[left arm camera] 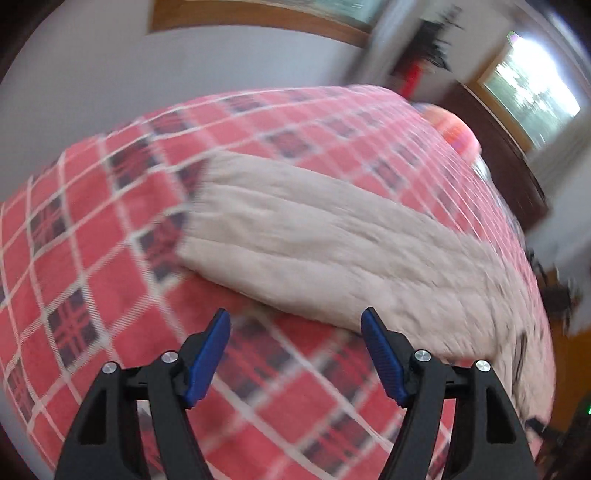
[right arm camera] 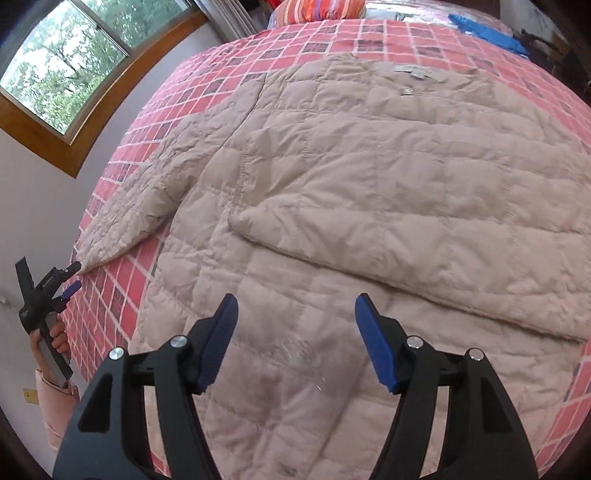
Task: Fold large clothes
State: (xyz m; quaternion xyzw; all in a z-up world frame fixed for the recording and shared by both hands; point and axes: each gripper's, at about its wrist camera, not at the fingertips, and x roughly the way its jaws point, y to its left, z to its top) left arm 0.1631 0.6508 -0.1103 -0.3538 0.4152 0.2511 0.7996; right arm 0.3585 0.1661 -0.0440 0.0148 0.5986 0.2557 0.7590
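Note:
A large beige quilted jacket [right arm camera: 351, 177] lies spread on the red plaid bedspread [right arm camera: 229, 66]. One sleeve [right arm camera: 424, 251] is folded across its body. The other sleeve [right arm camera: 129, 218] reaches out to the bed's left edge. There my left gripper [right arm camera: 75, 277] stands open with its fingertips at the cuff tip. In the left wrist view that sleeve [left arm camera: 314, 236] runs across the bedspread [left arm camera: 92, 221], blurred by motion, and my left gripper [left arm camera: 295, 332] is open just short of its near edge. My right gripper [right arm camera: 295, 314] hangs open over the jacket's lower body, holding nothing.
A person's hand [right arm camera: 55, 339] in a pink sleeve holds the left tool beside the bed's left edge, close to a white wall. An orange striped pillow [right arm camera: 317, 9] and a blue item [right arm camera: 487, 33] lie at the far end. A wood-framed window [right arm camera: 74, 62] is at the left.

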